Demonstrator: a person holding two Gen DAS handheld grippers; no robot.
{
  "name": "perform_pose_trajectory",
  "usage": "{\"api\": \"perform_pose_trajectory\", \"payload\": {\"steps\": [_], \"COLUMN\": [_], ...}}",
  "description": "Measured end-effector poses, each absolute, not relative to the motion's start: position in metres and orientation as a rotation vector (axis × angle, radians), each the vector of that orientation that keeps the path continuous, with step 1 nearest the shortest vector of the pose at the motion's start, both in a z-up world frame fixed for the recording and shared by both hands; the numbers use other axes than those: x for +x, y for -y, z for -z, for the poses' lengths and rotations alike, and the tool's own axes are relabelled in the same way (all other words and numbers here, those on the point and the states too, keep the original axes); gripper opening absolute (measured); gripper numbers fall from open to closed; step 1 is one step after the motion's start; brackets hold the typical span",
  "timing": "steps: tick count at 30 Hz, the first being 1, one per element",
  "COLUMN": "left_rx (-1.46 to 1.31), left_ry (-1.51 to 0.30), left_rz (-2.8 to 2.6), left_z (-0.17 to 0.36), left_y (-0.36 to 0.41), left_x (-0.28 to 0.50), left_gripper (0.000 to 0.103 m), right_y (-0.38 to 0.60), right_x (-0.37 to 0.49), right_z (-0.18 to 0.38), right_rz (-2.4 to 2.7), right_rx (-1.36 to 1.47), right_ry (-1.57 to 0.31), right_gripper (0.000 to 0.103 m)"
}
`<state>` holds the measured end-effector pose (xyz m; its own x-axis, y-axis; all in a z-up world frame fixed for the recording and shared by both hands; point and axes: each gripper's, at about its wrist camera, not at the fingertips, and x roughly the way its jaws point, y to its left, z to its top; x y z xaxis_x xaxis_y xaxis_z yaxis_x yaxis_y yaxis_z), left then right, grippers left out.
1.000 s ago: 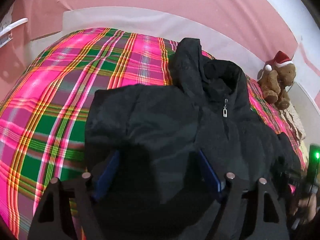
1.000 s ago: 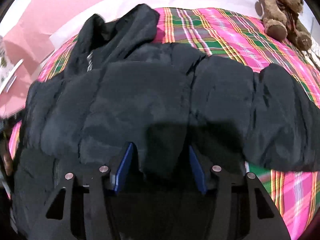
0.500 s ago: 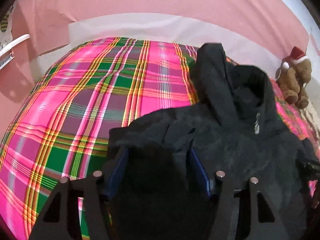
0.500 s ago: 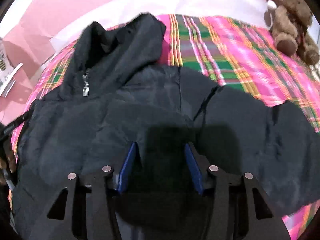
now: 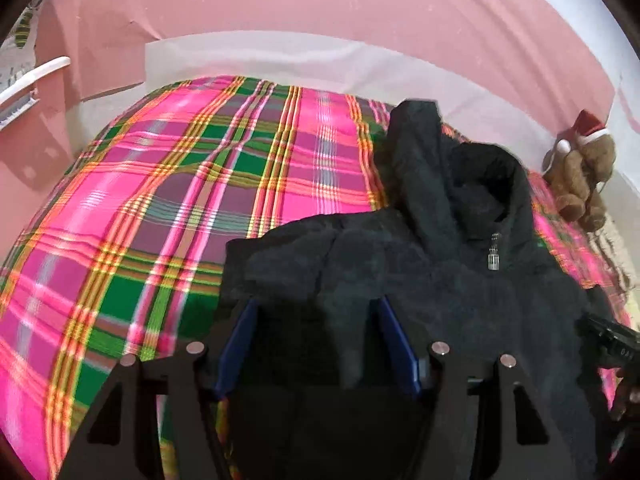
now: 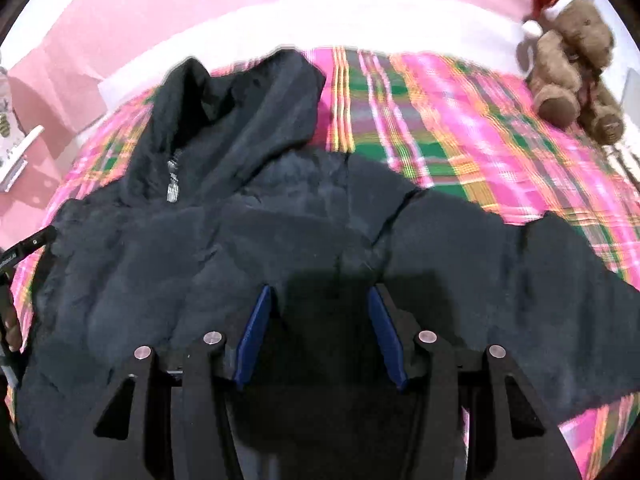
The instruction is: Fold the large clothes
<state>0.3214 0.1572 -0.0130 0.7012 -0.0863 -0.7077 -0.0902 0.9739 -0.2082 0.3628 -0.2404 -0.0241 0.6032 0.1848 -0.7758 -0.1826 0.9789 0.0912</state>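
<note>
1. On my left wrist view, the left gripper (image 5: pixel 314 344) sits over the near-left part of the black padded hooded jacket (image 5: pixel 420 280), its blue-padded fingers (image 5: pixel 236 344) standing about half apart.
2. Black jacket cloth fills the space between those fingers, bunched and in shadow; the pads seem closed on a thick fold of it, though the contact itself is dark.
3. On my right wrist view, the right gripper (image 6: pixel 320 332) is over the jacket's body near the shoulder seam, its blue-padded fingers (image 6: pixel 256 332) also roughly half apart.
4. Dark cloth lies between them too, and they appear to have hold of a fold; I cannot see the pads' inner faces clearly.
5. The jacket (image 6: pixel 240 240) lies spread on the bed with the pink, green and yellow plaid cover (image 5: pixel 160 200), hood (image 6: pixel 248 96) toward the far edge, zip closed with its silver pull (image 6: pixel 173 190) at the collar.
6. One sleeve (image 6: pixel 540 272) stretches out to the right in my right view.
7. A brown teddy bear in a red Santa hat (image 6: pixel 572 64) sits at the far right corner of the bed, well apart from the jacket.
8. A pink wall (image 5: pixel 320 8) rises behind the bed.
</note>
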Motion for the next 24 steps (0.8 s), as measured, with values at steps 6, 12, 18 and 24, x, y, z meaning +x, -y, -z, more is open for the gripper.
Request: {"api": "perform_pose_trajectory", "payload": {"steps": [6,12,18,24], "left_rx": [-0.187,-0.178,-0.179,-0.172], "left_ry": [-0.708,-0.681,-0.692,-0.693], "left_rz": [0.034,0.059,0.088,0.121], "left_z": [-0.027,-0.041,-0.041,-0.042], "left_y": [-0.142,-0.118,-0.097,-0.076], "left_x": [0.247,0.173,0.127,0.104], "left_gripper": [0.065,0.065,0.065,0.068], "right_y": [0.27,0.292,0.308,0.329], "right_x": [0.276,0.206,0.159,0.138], "right_z": [-0.006,-0.013,-0.012,-0.012], "right_rz": [-0.206,-0.177,-0.15,-0.127], "right_rx": [0.049,0.073,0.088,0.125], "right_ry": [-0.822,-0.795,-0.802,-0.799], "right_gripper": [0.052,0.052,0.052,0.062]}}
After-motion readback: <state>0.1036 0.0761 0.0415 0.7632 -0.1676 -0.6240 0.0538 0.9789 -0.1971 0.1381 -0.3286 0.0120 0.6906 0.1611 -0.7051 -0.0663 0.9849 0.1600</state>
